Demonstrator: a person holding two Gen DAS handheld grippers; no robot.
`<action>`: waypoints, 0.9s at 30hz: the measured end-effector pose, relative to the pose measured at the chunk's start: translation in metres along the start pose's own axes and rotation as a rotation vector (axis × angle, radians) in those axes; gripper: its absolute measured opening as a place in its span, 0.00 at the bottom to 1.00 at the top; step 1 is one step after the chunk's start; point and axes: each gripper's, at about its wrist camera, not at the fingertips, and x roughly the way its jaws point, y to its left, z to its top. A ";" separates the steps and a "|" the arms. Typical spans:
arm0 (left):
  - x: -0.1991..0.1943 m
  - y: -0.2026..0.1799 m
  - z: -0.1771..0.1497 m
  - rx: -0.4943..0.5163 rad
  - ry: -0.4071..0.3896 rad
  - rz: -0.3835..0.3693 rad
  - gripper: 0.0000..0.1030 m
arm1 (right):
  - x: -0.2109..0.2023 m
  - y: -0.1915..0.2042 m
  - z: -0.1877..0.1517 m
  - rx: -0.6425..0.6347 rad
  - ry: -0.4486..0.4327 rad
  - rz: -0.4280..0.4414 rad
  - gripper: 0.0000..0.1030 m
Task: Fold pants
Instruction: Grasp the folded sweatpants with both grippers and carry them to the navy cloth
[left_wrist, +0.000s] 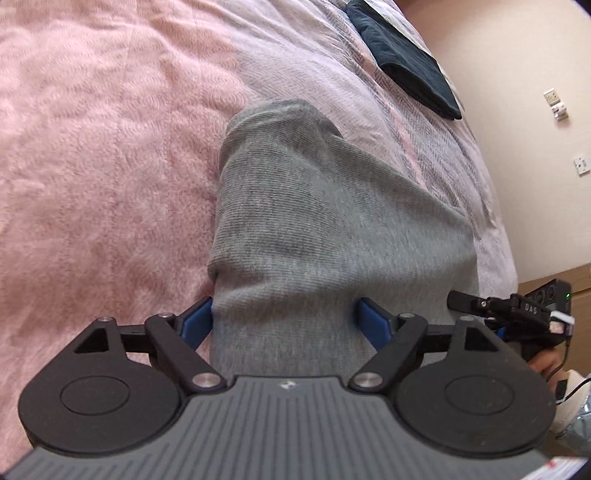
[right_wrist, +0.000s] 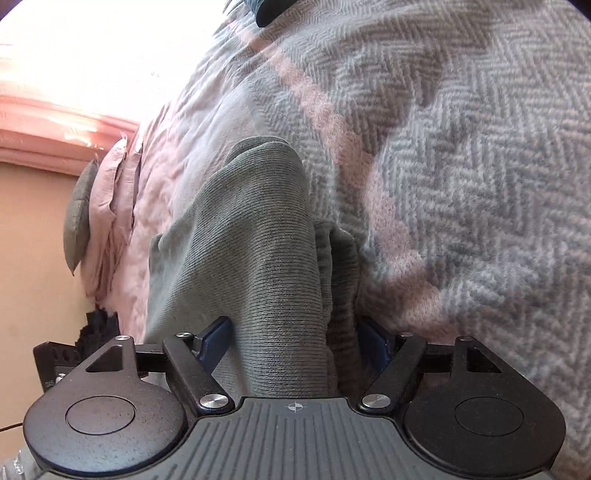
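The grey knit pants (left_wrist: 314, 206) lie bunched in a long ridge on the bed, running away from both cameras. My left gripper (left_wrist: 284, 306) straddles the near end of that ridge. Its blue pads (left_wrist: 197, 321) stand wide apart with the cloth slack between them, so it is open. In the right wrist view the pants (right_wrist: 258, 221) rise as a folded hump with a ribbed cuff or waistband to its right. My right gripper (right_wrist: 291, 328) stands open around this end, and the cloth lies loose between its pads (right_wrist: 216, 339).
A fuzzy pink blanket (left_wrist: 92, 166) lies left of a grey-and-pink herringbone blanket (right_wrist: 461, 166). A folded dark blue garment (left_wrist: 406, 59) rests farther up the bed near the wall. A hand (left_wrist: 546, 363) holding the other tool shows at the right edge. A grey cushion (right_wrist: 77, 214) hangs at the bed's side.
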 end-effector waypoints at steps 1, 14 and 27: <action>0.005 0.002 0.001 -0.018 0.006 -0.011 0.78 | 0.003 0.000 0.001 0.001 -0.002 0.003 0.69; -0.030 -0.053 0.007 -0.003 -0.062 0.105 0.45 | -0.032 0.062 0.012 -0.095 -0.007 -0.011 0.36; 0.039 -0.205 0.225 0.001 -0.238 0.004 0.45 | -0.099 0.084 0.287 -0.214 -0.085 0.005 0.37</action>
